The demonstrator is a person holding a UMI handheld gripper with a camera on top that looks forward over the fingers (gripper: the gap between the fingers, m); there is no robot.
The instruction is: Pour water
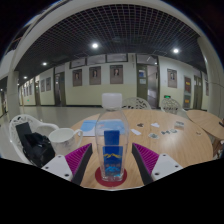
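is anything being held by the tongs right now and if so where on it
The tongs stand about a clear water bottle, at its blue-labelled middle. Whether both pads press it cannot be told.

A light wooden tabletop (175, 142) carries a round reddish coaster (112, 177) with a clear bottle (111, 145) standing on it, and a white cup (62, 138) toward its left edge.

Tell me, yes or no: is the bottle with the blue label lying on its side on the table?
No. The bottle stands upright on a round coaster, between the pink pads of the hand-held gripper.
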